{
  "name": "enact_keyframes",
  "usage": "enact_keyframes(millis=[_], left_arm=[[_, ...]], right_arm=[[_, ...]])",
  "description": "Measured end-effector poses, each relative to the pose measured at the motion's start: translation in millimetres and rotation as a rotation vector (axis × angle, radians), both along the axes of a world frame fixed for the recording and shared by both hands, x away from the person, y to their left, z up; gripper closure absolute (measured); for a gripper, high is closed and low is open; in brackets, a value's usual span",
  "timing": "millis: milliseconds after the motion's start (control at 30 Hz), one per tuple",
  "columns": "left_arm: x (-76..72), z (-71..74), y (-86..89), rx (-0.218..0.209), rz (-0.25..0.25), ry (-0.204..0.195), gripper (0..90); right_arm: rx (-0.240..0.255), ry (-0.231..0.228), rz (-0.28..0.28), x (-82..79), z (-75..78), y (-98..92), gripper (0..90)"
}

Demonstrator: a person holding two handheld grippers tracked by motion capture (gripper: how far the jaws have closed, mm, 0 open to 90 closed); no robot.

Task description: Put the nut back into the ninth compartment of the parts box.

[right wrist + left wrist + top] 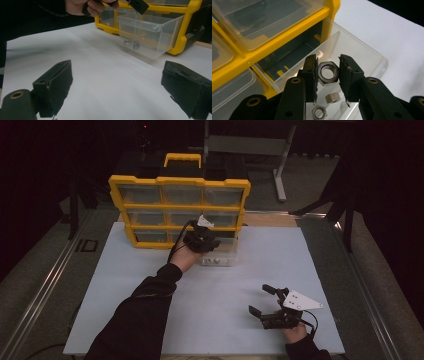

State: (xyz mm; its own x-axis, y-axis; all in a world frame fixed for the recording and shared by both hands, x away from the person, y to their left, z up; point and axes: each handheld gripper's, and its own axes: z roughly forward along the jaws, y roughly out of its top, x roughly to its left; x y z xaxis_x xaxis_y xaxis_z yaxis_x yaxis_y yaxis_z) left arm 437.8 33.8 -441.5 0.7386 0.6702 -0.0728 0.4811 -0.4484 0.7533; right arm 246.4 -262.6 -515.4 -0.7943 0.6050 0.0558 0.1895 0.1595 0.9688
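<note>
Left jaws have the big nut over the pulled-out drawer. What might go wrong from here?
1. The left gripper holds the large hex nut only by its outer edges, so it may slip or twist out.
2. Dropped from here, it could strike the smaller nuts lying in the clear drawer and bounce.
3. The drawer juts far out of the yellow organiser; a downward bump might tip it.

The organiser box [180, 210] in the upper middle of the high view had a bright yellow frame and handle, with clear, colourless drawers. One clear drawer [352, 50] stood at the centre of the left gripper view, and silver-grey steel nuts [322, 112] lay in it near the lower edge. The nut [328, 72] between the black jaws was shiny silver. The mat [260, 270] was plain pale blue-white. The sleeve [135, 315] at lower left was black.
</note>
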Motion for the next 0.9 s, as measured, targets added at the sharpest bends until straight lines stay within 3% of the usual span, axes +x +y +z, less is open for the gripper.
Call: enact_keyframes(millis=[200, 367, 567, 767, 833, 900], left_arm=[[3.6, -5.9, -3.7, 0.032, 0.015, 0.035, 66.7], [6.5, -9.3, -3.3, 0.024, 0.026, 0.061, 66.7], [8.9, -13.1, -6.5, 0.052, 0.03, 0.089, 66.6], [11.6, -15.3, -6.1, 0.053, 0.038, 0.127, 66.0], [12.1, -14.8, -4.6, 0.027, 0.029, 0.132, 63.7], [12.3, -12.8, -4.1, 0.02, 0.033, 0.132, 54.5]], right_arm=[[-0.001, 0.001, 0.0, 0.1, -0.1, 0.0, 10.3], [0.001, 0.004, -0.001, 0.3, -0.4, 0.0, 10.3], [-0.003, 0.006, -0.001, 0.2, -0.4, 0.2, 10.3], [-0.005, 0.001, 0.001, 0.0, -0.1, 0.5, 10.3], [-0.005, 0.004, 0.0, 0.1, -0.2, 0.5, 10.3], [-0.004, 0.003, 0.0, 0.1, -0.2, 0.3, 10.3]])
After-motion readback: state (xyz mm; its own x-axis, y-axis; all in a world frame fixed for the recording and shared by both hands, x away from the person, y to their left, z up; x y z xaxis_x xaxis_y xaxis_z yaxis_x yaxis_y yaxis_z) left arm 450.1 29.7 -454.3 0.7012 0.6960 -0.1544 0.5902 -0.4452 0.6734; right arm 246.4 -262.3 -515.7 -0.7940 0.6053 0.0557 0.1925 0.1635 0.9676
